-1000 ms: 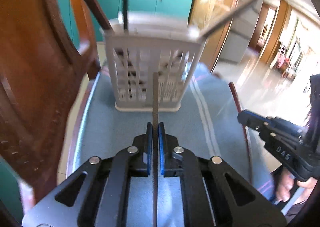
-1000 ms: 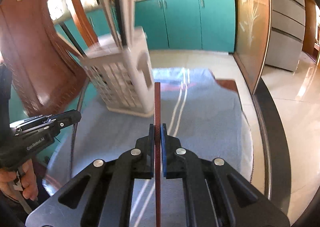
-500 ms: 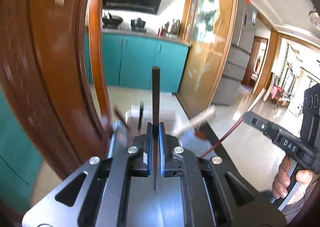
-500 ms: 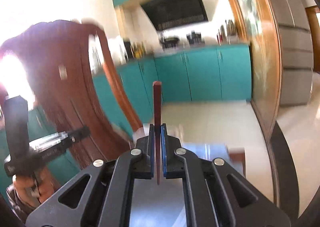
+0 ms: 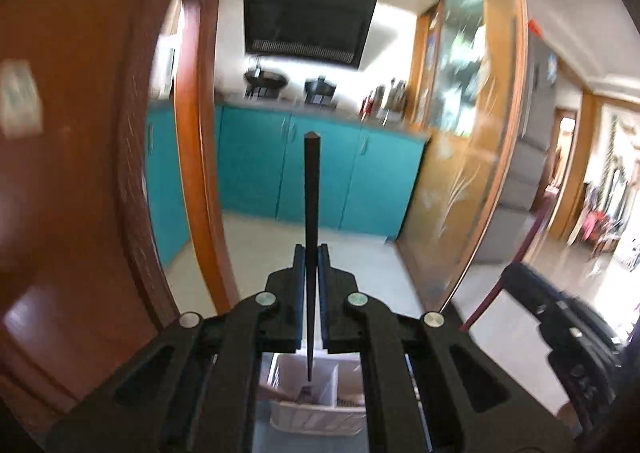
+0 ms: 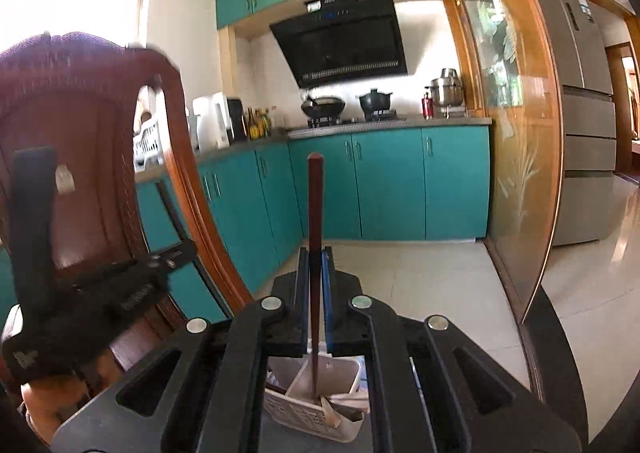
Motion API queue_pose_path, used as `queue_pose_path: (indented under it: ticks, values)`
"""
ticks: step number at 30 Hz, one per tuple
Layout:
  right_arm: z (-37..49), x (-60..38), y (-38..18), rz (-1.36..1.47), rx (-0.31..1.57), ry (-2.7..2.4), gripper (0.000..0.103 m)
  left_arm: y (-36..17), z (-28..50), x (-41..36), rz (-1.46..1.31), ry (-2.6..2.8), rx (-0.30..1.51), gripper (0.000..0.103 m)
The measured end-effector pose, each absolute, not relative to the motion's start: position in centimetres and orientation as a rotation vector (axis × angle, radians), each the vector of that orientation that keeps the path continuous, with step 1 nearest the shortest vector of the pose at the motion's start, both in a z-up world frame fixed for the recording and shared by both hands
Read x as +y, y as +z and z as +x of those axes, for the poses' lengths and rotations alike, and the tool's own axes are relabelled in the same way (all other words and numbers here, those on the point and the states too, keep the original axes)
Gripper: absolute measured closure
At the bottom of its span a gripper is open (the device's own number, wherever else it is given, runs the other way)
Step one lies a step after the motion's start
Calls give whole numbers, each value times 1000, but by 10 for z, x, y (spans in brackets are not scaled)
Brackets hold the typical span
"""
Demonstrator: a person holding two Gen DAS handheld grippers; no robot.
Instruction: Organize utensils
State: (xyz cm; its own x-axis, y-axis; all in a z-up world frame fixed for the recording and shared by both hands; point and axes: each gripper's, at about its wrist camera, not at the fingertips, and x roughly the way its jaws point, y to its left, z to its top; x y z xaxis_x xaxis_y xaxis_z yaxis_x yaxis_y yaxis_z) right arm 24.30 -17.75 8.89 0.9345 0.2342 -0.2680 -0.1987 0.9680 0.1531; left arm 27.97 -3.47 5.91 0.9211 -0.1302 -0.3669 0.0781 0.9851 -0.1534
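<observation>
Your left hand-held gripper (image 5: 311,253) grips a black chopstick (image 5: 311,213); the right hand-held gripper (image 6: 315,253) grips a reddish-brown chopstick (image 6: 315,221), both over the white utensil caddy (image 6: 340,429).

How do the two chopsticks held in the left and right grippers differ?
The left gripper clamps a black chopstick; the right gripper clamps a reddish-brown chopstick. The black one's top end looks pointed, the reddish-brown one's blunt. Both stand upright between shut jaws, thin ends pointing down towards the white utensil caddy below.
</observation>
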Motion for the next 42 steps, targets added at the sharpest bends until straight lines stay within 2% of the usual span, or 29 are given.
queue_pose_path:
  ticks: [5, 9, 15, 17, 20, 22, 23, 25, 26, 27, 31, 42]
  values:
    - [253, -172, 66, 102, 321, 215, 97, 32, 295, -40, -112, -97, 453, 96]
    - [250, -178, 58, 128, 344, 219, 95, 31, 286, -42, -73, -78, 433, 96]
    - [217, -183, 72, 129, 281, 223, 73, 40, 253, -51, -1, -66, 373, 92]
    - [198, -185, 77, 128, 246, 225, 65, 42, 239, -51, 10, -68, 355, 88]
    - [164, -191, 83, 129, 198, 225, 49, 45, 213, -50, 18, -77, 328, 78]
    - [143, -196, 81, 125, 182, 214, 26, 48, 194, -49, 29, -74, 309, 65]
    - [131, -198, 79, 121, 173, 208, 20, 48, 181, -47, 35, -72, 296, 60]
    - [101, -203, 72, 114, 141, 189, 8, 46, 156, -44, 32, -72, 268, 29]
    - [87, -205, 68, 112, 123, 180, 5, 45, 137, -41, 24, -77, 244, 23]
    - [72, -207, 62, 107, 109, 175, 3, 43, 126, -40, 20, -82, 231, 15]
    - [31, -207, 44, 70, 90, 128, 3, 31, 75, -35, 10, -128, 206, 5]
    - [-21, -184, 31, -75, 115, 53, 3, 17, 9, -30, 49, -93, 202, 4]
